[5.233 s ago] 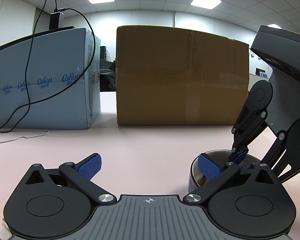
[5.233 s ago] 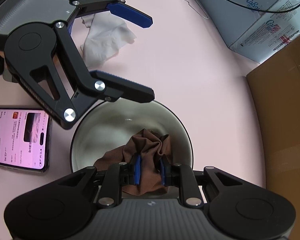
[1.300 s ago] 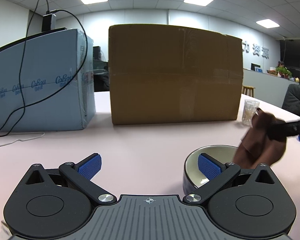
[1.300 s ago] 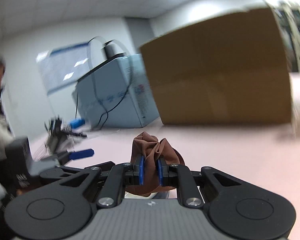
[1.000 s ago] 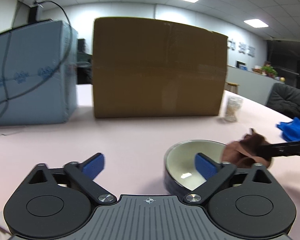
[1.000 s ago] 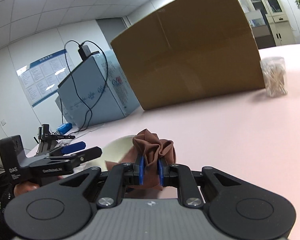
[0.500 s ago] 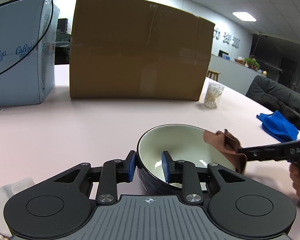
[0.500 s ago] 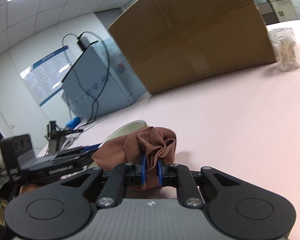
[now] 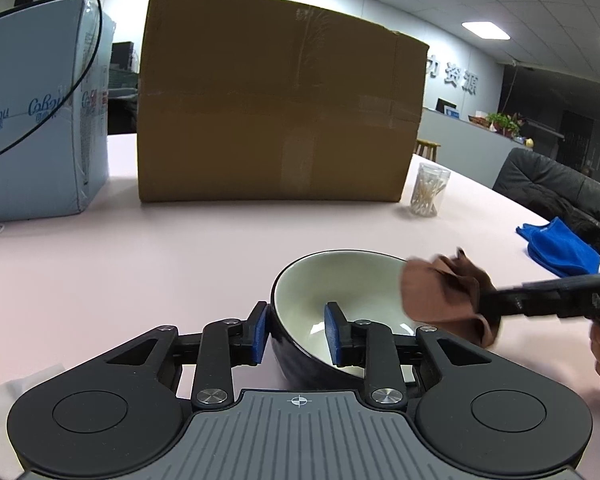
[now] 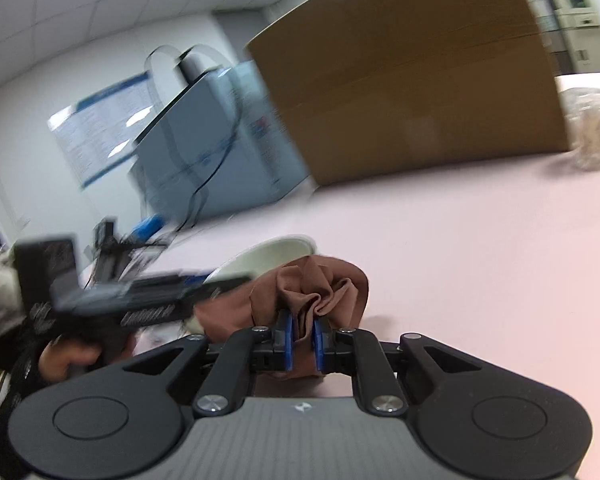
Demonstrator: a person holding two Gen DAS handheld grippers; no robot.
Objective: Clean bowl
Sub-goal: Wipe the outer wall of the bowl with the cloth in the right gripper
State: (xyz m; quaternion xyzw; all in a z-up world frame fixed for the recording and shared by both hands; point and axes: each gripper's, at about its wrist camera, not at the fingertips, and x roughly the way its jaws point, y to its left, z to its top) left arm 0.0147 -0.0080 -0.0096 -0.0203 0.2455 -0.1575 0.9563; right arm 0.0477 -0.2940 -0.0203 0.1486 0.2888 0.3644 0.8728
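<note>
Blue-padded left tongs (image 9: 296, 334) clamping bowl (image 9: 340, 280) rim, right tongs (image 10: 302, 338) seemingly pinching cloth (image 10: 312, 292)

Five seconds back the right tool (image 10: 301, 338) pressed the brown cloth (image 9: 446, 294) into the bowl (image 9: 340, 280) from above, with the left tool (image 9: 296, 334) spread wide beside it. The cloth then came up out of the bowl and was carried low at its right. About a second ago the left tool's blue pads (image 9: 259, 332) were apart; they have since clamped the bowl's near rim, one outside, one inside. The cloth now sits at the bowl's right rim.
</note>
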